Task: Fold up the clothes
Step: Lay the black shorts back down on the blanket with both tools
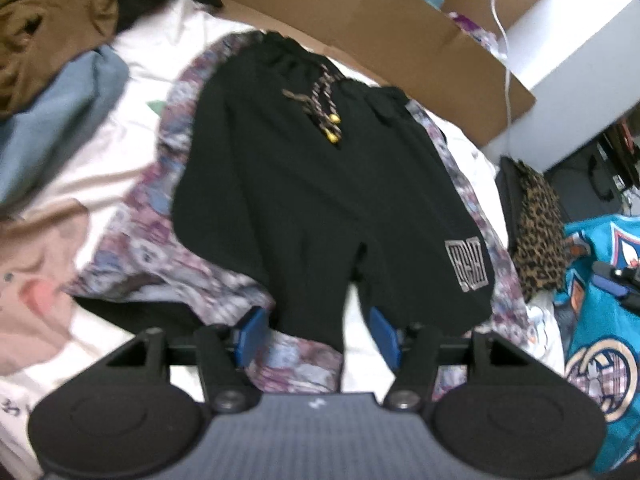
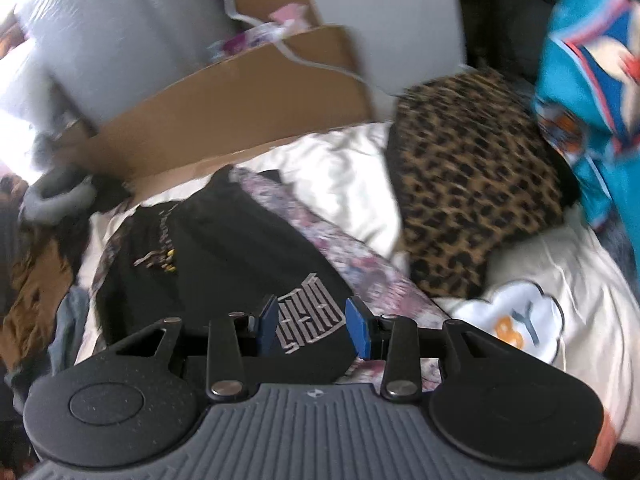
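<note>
Left wrist view looks down past the left claw (image 1: pixel 318 338), whose blue pads (image 1: pixel 251 334) stand apart with nothing gripped between them. Black shorts (image 1: pixel 320 184) lie spread flat just ahead of this claw, waistband on the far side, leg hems nearest the pads; the gap between the two legs sits right in front of the claw. A drawstring (image 1: pixel 324 108) with yellow tips lies near the waistband, and a grey logo (image 1: pixel 468 266) marks the leg ahead and to the claw's right. Under the shorts lies a floral cloth (image 1: pixel 168 216), on a pale bed sheet (image 1: pixel 132 92). A cardboard box (image 1: pixel 360 20) stands beyond the waistband.

Right wrist view shows the right claw (image 2: pixel 314 330) also parted and empty, hovering over the logo corner of the shorts (image 2: pixel 224 248); the logo (image 2: pixel 310 312) shows between its pads, below them. A leopard cloth (image 2: pixel 472 184) lies ahead to its right, a teal garment (image 2: pixel 588 80) farther right.
</note>
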